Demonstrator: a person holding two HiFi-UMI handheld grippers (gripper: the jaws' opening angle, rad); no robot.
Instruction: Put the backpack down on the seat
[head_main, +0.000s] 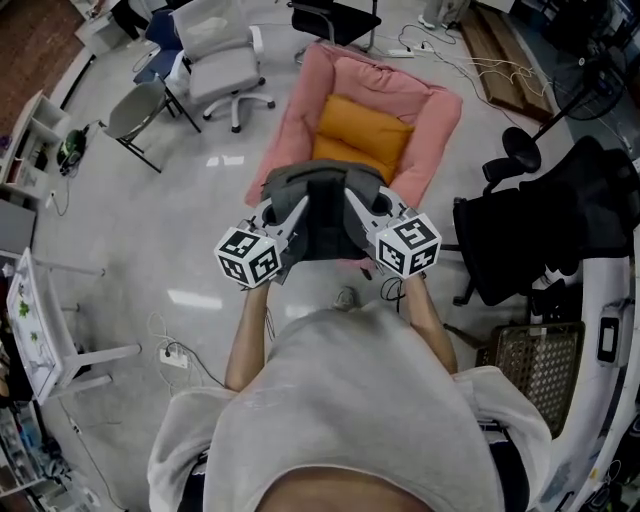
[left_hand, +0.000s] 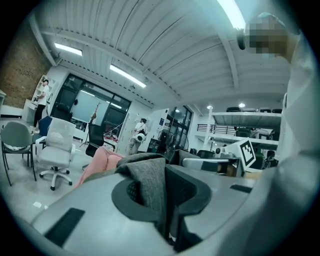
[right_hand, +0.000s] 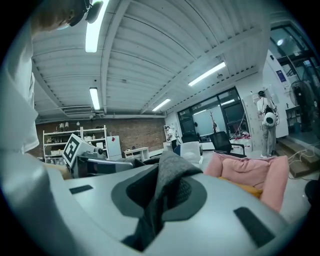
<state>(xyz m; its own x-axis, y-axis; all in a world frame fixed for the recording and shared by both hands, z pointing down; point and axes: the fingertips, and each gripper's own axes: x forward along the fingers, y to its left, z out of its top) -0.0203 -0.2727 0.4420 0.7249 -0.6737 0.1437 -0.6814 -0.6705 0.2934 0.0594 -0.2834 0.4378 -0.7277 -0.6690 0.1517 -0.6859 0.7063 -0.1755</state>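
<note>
A dark grey backpack (head_main: 322, 210) hangs in the air between my two grippers, in front of a pink seat (head_main: 362, 110) with an orange cushion (head_main: 360, 135). My left gripper (head_main: 290, 222) is shut on the backpack's grey fabric strap (left_hand: 150, 180) at its left side. My right gripper (head_main: 362, 215) is shut on the fabric strap (right_hand: 167, 185) at its right side. In the right gripper view the pink seat (right_hand: 250, 175) lies ahead and to the right. The backpack's lower part is hidden behind the grippers' marker cubes.
A white office chair (head_main: 222, 55) and a grey folding chair (head_main: 135, 110) stand to the seat's left. A black office chair (head_main: 545, 220) stands on the right, with a wire basket (head_main: 535, 365) near it. Cables and a power strip (head_main: 172, 355) lie on the floor. A white rack (head_main: 40, 330) stands at the left edge.
</note>
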